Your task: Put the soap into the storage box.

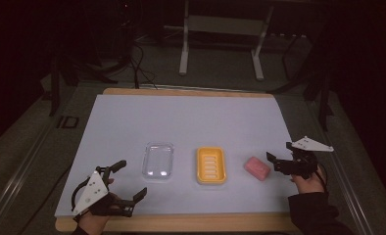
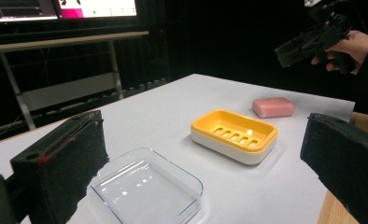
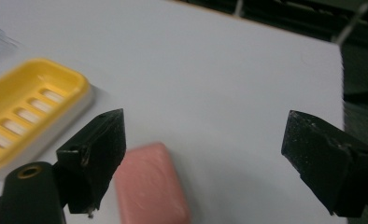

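- Pink soap bar (image 1: 257,168) lying flat on the white table cover (image 1: 191,122), right of the yellow soap dish (image 1: 211,165) and apart from it; not in any container.
- Seen in the right gripper view as a blurred pink block (image 3: 150,189) low between the two black jaws, close against the left one, well short of the right one; no pad pressing on it.
- Right gripper (image 1: 277,163) held in a hand (image 1: 308,183) at the right edge of the table, jaws spread wide, pointing at the soap bar from just beside it.
- Yellow soap dish with a slotted yellow insert over a white base (image 2: 233,135); nothing lying in it.
- Clear plastic tray (image 1: 158,160) left of the yellow soap dish, a narrow gap between them; bare inside, glints of light on its floor (image 2: 147,186).
- Left gripper (image 1: 130,180) near the front left corner of the table, held in the other hand (image 1: 94,218), jaws spread wide with nothing between them, aimed toward the clear plastic tray.
- Tray, dish and bar lined up in one row across the near half of the table cover.
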`<state>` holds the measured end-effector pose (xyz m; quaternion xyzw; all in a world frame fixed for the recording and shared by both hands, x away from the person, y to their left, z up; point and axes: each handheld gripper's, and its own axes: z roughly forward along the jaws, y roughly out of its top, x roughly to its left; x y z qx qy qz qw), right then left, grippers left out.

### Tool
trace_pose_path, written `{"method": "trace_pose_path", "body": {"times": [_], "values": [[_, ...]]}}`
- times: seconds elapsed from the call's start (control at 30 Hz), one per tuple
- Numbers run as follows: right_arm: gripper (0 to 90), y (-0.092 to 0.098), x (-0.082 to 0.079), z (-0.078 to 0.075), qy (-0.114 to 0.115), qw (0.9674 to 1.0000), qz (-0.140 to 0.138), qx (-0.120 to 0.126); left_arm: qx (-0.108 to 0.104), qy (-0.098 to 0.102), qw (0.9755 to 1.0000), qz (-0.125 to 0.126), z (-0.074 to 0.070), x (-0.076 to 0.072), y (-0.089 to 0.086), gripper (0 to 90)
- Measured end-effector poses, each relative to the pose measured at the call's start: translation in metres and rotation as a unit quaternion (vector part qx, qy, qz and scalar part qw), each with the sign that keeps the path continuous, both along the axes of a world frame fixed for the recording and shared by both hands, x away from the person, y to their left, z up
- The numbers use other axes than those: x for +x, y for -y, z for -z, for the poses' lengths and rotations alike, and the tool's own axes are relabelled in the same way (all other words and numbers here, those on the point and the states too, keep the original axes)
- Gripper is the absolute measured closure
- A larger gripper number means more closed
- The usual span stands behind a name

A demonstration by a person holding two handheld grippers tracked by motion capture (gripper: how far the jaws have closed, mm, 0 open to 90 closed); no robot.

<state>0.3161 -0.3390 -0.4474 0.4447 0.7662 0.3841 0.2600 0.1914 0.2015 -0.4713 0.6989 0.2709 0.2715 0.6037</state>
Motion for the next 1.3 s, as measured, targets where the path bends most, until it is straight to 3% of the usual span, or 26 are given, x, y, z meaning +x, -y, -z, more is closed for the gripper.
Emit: {"method": "trace_pose_path", "body": {"times": [0.07, 0.1, 0.13, 0.2, 0.27, 0.43, 0.5, 0.53, 0.57, 0.77, 0.87, 0.97, 1.0, 1.03, 1.07, 1.1, 1.13, 1.17, 1.2, 1.27, 1.3], "values": [[13.6, 0.003, 0.001, 0.001, -0.011, 0.9998, 0.018, 0.001, 0.002, -0.001, 1.0000, 0.000, 0.000, 0.000, 0.000, 0.7], [13.6, 0.007, 0.004, 0.000, -0.043, 0.9981, 0.040, 0.016, 0.002, -0.003, 1.0000, 0.000, 0.000, 0.000, 0.000, 0.7], [13.6, 0.007, 0.004, 0.000, -0.043, 0.9981, 0.040, 0.016, 0.002, -0.004, 1.0000, 0.000, 0.001, 0.001, 0.001, 0.7], [13.6, 0.011, 0.007, -0.001, -0.071, 0.9954, 0.056, 0.031, 0.003, -0.005, 1.0000, 0.001, 0.001, 0.001, 0.001, 0.7], [13.7, 0.012, 0.008, -0.001, -0.096, 0.9925, 0.075, 0.009, 0.002, -0.005, 1.0000, 0.002, 0.001, 0.000, 0.001, 0.7], [13.7, 0.014, 0.012, 0.001, -0.126, 0.9886, 0.081, -0.017, 0.005, -0.005, 1.0000, 0.003, 0.001, 0.001, 0.002, 0.7], [14.0, 0.014, 0.014, 0.003, -0.149, 0.9851, 0.079, -0.035, 0.007, -0.006, 1.0000, 0.002, 0.001, 0.001, 0.002, 0.7], [14.1, 0.014, 0.016, 0.006, -0.168, 0.9811, 0.081, -0.052, 0.008, -0.006, 1.0000, 0.002, 0.001, 0.001, 0.002, 0.7], [14.1, 0.014, 0.016, 0.006, -0.168, 0.9811, 0.081, -0.052, 0.007, -0.006, 1.0000, 0.002, 0.001, 0.001, 0.002, 0.7], [19.1, 0.018, 0.018, 0.010, -0.199, 0.9742, 0.075, -0.075, 0.008, -0.007, 0.9999, 0.002, 0.001, 0.001, 0.002, 0.7], [20.0, 0.019, 0.018, 0.010, -0.224, 0.9687, 0.073, -0.077, 0.008, -0.007, 0.9999, 0.002, 0.001, 0.000, 0.002, 0.7], [20.6, 0.018, 0.017, 0.011, -0.254, 0.9592, 0.071, -0.103, 0.008, -0.007, 0.9999, 0.002, 0.001, 0.000, 0.002, 0.7], [19.7, 0.017, 0.017, 0.012, -0.281, 0.9502, 0.064, -0.117, 0.009, -0.007, 0.9999, 0.002, 0.001, 0.001, 0.002, 0.7], [19.7, 0.017, 0.017, 0.012, -0.281, 0.9502, 0.064, -0.117, 0.008, -0.008, 0.9999, 0.002, 0.001, 0.001, 0.003, 0.7], [19.3, 0.016, 0.017, 0.012, -0.293, 0.9452, 0.060, -0.130, 0.008, -0.008, 0.9999, 0.003, 0.001, 0.001, 0.003, 0.7], [18.4, 0.015, 0.017, 0.014, -0.317, 0.9345, 0.049, -0.155, 0.009, -0.008, 0.9999, 0.003, 0.002, 0.001, 0.003, 0.7], [18.4, 0.015, 0.017, 0.014, -0.317, 0.9345, 0.049, -0.155, 0.011, -0.008, 0.9999, 0.004, 0.002, 0.001, 0.003, 0.7], [18.1, 0.015, 0.017, 0.015, -0.331, 0.9289, 0.041, -0.162, 0.010, -0.008, 0.9999, 0.004, 0.002, 0.001, 0.004, 0.7], [18.3, 0.016, 0.018, 0.017, -0.358, 0.9189, 0.030, -0.164, 0.009, -0.009, 0.9999, 0.004, 0.002, 0.001, 0.004, 0.7], [18.6, 0.018, 0.018, 0.017, -0.377, 0.9107, 0.023, -0.167, 0.010, -0.009, 0.9999, 0.004, 0.002, 0.001, 0.004, 0.7], [18.6, 0.018, 0.018, 0.017, -0.377, 0.9107, 0.023, -0.167, 0.010, -0.009, 0.9999, 0.004, 0.002, 0.001, 0.004, 0.7]]}}
